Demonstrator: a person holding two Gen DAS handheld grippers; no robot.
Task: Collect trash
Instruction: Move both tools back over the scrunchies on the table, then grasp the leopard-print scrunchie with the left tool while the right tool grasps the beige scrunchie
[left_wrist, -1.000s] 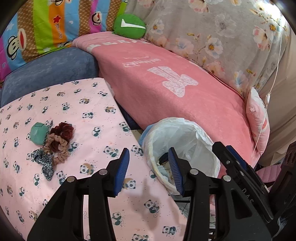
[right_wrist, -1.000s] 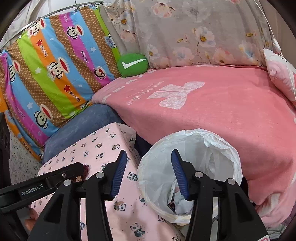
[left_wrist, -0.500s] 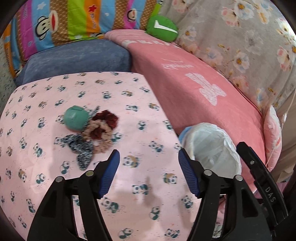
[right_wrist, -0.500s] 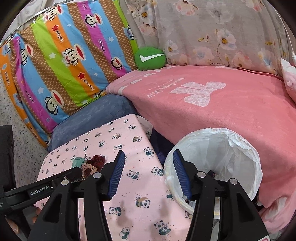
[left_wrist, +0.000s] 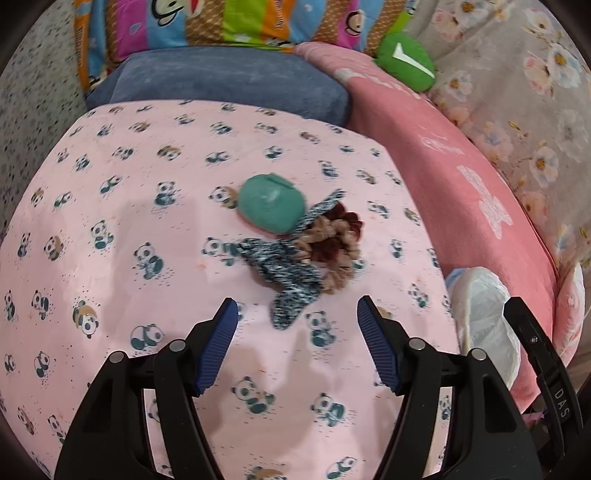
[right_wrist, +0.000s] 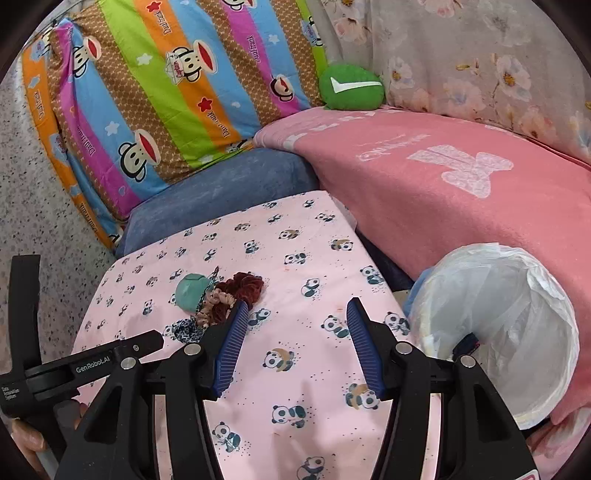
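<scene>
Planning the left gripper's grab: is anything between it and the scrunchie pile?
Nothing visible. The left gripper is open above bare panda cloth, with the scrunchie pile just ahead; the teal case lies beyond.

Pink-blanketed sofa (right_wrist: 461, 192), speckled floor (right_wrist: 33, 206)

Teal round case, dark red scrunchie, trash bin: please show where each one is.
teal round case (left_wrist: 271, 203), left wrist view, top face.
dark red scrunchie (left_wrist: 345, 221), left wrist view, upper folds.
trash bin (right_wrist: 550, 280), right wrist view, liner rim.

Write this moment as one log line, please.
left tongs: open, empty | right tongs: open, empty | scrunchies: on table | bin: beside table
</scene>
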